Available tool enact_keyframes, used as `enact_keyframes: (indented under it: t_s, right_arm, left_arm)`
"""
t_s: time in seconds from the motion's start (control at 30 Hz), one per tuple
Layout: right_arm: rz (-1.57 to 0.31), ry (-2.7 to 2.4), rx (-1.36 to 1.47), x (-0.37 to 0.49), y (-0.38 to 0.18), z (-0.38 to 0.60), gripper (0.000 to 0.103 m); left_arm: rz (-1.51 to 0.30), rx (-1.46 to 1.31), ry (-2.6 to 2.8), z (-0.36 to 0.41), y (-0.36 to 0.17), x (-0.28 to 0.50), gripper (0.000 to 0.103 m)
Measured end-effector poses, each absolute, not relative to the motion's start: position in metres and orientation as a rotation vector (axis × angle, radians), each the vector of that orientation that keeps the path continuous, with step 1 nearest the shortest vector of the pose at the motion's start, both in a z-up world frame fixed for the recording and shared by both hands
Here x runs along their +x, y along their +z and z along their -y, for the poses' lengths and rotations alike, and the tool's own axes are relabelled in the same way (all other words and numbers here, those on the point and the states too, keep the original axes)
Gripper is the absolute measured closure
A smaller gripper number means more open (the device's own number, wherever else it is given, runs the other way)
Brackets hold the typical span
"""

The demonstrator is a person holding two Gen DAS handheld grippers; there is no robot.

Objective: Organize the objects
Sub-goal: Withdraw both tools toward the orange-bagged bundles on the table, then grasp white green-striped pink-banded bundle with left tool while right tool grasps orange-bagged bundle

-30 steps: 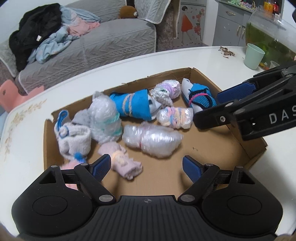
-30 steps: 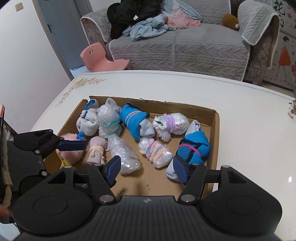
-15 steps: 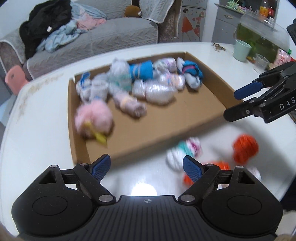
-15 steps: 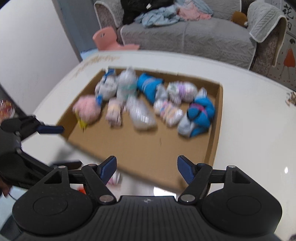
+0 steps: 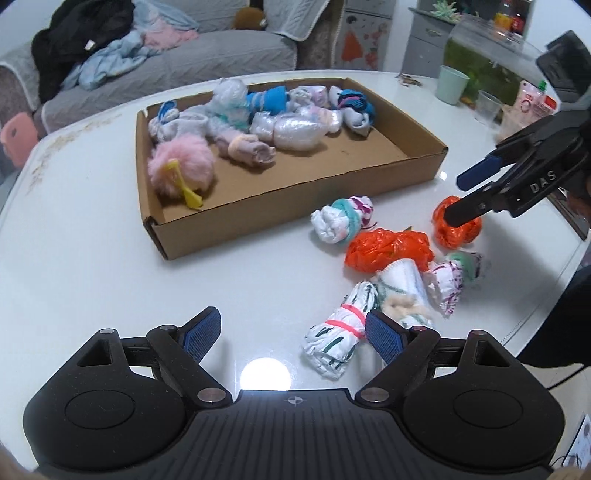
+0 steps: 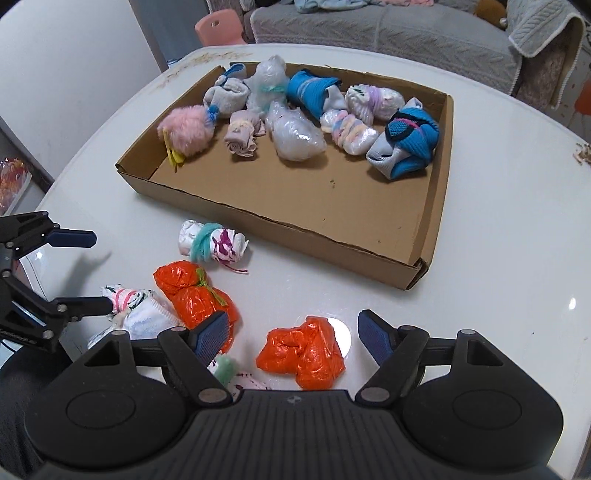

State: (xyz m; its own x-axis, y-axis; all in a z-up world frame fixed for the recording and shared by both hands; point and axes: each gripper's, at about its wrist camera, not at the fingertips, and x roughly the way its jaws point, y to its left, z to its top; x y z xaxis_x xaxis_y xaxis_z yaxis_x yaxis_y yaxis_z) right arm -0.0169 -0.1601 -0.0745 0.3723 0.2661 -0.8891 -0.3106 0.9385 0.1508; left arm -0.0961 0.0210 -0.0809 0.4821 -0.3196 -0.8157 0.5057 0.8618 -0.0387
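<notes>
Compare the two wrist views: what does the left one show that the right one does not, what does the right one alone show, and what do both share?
Only the left view shows the green cup and fish tank. Only the right view shows the white wall. Both share the cardboard tray, the pink pompom, orange bundles and the sofa.

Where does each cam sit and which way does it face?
Left wrist: on the left gripper, angled down at the white table; own fingers open, right gripper at right.
Right wrist: on the right gripper, fingers opening above an orange bundle; left gripper at left.
Shared: cardboard tray, loose bundles, sofa.
</notes>
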Motion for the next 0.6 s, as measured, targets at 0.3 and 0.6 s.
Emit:
enact_keyframes:
  t_s: [0.3,0.6]
  right_arm:
    - [-1.191,0.379,-0.096,-0.025,-0.088,0.155,0.033]
    - [-1.23,0.366,-0.089,-0.024,-0.099,0.161,0.046]
  left_arm:
    - [-0.972,0.285,-0.615,0.0,-0.101,-0.096,0.019]
    - [-0.974,0.306,-0.638,0.006,-0.106,-0.093,0.028]
